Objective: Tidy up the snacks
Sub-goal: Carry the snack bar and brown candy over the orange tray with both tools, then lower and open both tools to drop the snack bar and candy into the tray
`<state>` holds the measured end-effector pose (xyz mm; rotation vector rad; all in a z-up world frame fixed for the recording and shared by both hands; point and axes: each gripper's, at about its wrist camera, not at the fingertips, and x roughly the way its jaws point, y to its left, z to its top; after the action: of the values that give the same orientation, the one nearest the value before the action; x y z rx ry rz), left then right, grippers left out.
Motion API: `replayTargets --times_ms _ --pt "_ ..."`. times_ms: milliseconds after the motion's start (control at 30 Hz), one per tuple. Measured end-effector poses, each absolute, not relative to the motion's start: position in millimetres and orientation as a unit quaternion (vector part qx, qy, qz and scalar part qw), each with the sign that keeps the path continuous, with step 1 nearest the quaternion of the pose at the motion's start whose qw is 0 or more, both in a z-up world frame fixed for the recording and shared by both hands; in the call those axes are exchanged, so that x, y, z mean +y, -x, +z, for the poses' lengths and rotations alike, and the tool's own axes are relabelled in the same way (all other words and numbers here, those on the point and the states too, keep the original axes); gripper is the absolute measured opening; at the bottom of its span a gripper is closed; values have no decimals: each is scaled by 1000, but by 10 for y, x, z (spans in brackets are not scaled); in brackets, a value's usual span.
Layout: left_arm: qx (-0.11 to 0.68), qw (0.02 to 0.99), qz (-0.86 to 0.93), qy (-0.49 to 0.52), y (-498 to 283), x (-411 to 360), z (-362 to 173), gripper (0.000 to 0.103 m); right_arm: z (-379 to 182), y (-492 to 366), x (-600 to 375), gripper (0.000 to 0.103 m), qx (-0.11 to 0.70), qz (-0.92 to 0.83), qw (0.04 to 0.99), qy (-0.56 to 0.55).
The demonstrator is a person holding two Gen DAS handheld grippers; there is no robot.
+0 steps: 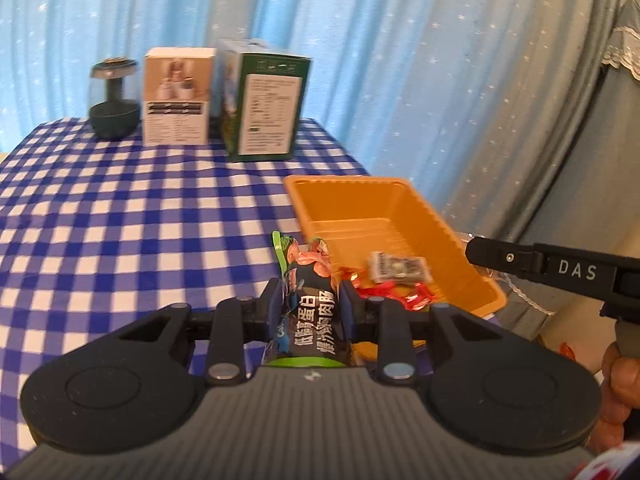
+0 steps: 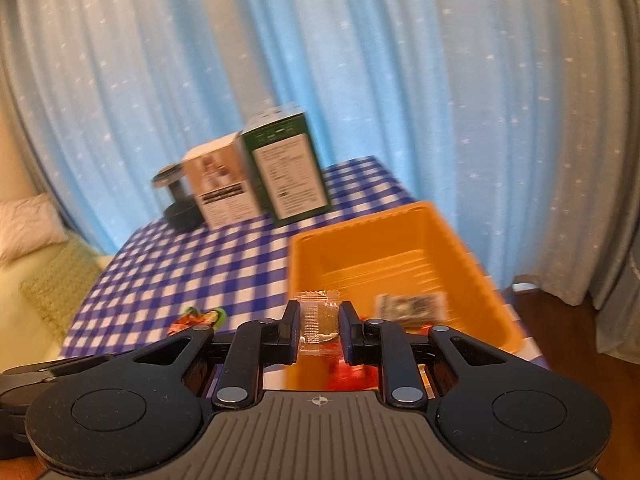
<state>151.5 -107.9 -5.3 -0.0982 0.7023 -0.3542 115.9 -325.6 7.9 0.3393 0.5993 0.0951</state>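
Sausage pack (image 1: pixel 310 304) clamped between left fingers (image 1: pixel 275 300); clear sachet (image 2: pixel 319 322) pinched between right fingers (image 2: pixel 349 326), above orange tray (image 2: pixel 472 264).

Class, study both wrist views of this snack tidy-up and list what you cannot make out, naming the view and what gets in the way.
- Left wrist view: the sausage pack's lower end, hidden behind the left gripper.
- Right wrist view: what the clear packet in the right gripper contains; motion blur.
- Both views: print on the white box and green box; too small.
- Right wrist view: red wrappers in the orange tray, mostly hidden behind the gripper.
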Motion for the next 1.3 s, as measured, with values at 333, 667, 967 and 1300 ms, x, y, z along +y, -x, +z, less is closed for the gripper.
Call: replayTargets --times_ms 333,667,967,1300 --pt "343 915 -210 21 -1811 -1670 -102 27 -19 -1372 -3698 20 300 22 940 -161" --pt "363 906 -218 10 -2115 -1954 -367 27 -254 -1666 -3818 21 321 19 934 -156" --pt "365 905 -219 -12 -2301 -2072 -544 32 -363 -1787 -3848 20 331 15 931 -155" --pt "356 915 -190 8 -2292 -1721 -467 34 -387 -1806 -3765 21 335 21 930 -153"
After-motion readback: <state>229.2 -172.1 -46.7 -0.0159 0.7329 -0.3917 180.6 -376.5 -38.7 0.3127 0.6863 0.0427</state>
